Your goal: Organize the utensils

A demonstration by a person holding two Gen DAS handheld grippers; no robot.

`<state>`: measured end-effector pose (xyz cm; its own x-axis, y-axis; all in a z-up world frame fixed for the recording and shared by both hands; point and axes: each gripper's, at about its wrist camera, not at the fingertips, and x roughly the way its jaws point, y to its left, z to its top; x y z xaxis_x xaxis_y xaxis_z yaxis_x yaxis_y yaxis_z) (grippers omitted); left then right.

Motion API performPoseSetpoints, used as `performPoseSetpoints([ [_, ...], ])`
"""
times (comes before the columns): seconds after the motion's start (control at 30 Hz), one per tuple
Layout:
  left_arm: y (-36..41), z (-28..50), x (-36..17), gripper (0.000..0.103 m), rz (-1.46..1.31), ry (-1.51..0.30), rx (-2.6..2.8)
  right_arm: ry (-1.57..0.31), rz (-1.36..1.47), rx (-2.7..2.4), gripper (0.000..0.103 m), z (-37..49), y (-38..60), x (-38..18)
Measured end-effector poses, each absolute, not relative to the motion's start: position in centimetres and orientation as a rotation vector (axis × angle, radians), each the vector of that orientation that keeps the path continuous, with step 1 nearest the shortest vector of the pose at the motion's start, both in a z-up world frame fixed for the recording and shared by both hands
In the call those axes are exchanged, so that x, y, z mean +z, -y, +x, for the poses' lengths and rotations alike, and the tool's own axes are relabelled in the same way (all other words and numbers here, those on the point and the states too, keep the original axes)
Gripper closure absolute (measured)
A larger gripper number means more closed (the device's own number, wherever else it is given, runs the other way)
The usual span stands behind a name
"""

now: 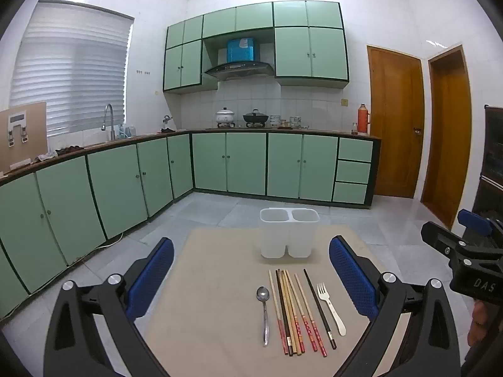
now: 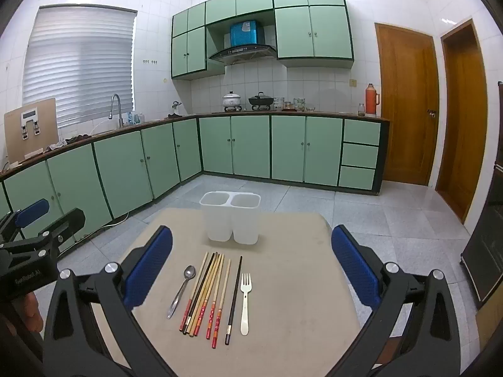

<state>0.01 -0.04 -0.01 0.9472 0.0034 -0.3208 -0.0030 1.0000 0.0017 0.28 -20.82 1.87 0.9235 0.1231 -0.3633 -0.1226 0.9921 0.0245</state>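
Note:
On a beige table (image 1: 220,314) (image 2: 283,314) lie a metal spoon (image 1: 264,311) (image 2: 182,289), several chopsticks (image 1: 295,311) (image 2: 207,295) side by side, and a white fork (image 1: 330,308) (image 2: 245,301). Behind them stands an empty white two-compartment holder (image 1: 289,232) (image 2: 231,216), upright. My left gripper (image 1: 251,276) hovers open above the near table, nothing between its blue pads. My right gripper (image 2: 251,267) is likewise open and holds nothing. Each gripper shows at the other view's edge (image 1: 465,245) (image 2: 41,235).
The table stands on a grey tiled floor (image 2: 377,213). Green cabinets (image 1: 125,176) line the left and back walls, with a sink, pots and a red thermos (image 2: 372,99) on the counter. Wooden doors (image 2: 408,103) are at the right. A dark cabinet (image 2: 490,245) stands at the far right.

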Motion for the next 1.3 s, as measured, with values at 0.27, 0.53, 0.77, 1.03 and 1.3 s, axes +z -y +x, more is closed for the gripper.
performPoseSetpoints([
  [0.27, 0.01, 0.24, -0.04, 0.006, 0.007, -0.328, 0.01, -0.377, 0.005, 0.125, 0.005, 0.34, 20.85, 1.85],
  [0.53, -0.32, 0.16, 0.26, 0.006, 0.008, -0.325, 0.011, -0.377, 0.007, 0.125, 0.005, 0.28, 21.29, 2.02],
  [0.77, -0.07, -0.14, 0.08, 0.006, 0.012, -0.323, 0.013, -0.379, 0.008, 0.125, 0.005, 0.47, 21.31, 1.96],
  [1.03, -0.15, -0.12, 0.12, 0.006, 0.014, -0.322, 0.015, -0.38, 0.01, 0.125, 0.005, 0.24, 21.14, 1.72],
  [1.3, -0.49, -0.13, 0.36, 0.006, 0.015, -0.322, 0.016, -0.38, 0.011, 0.125, 0.005, 0.28, 21.0, 1.41],
])
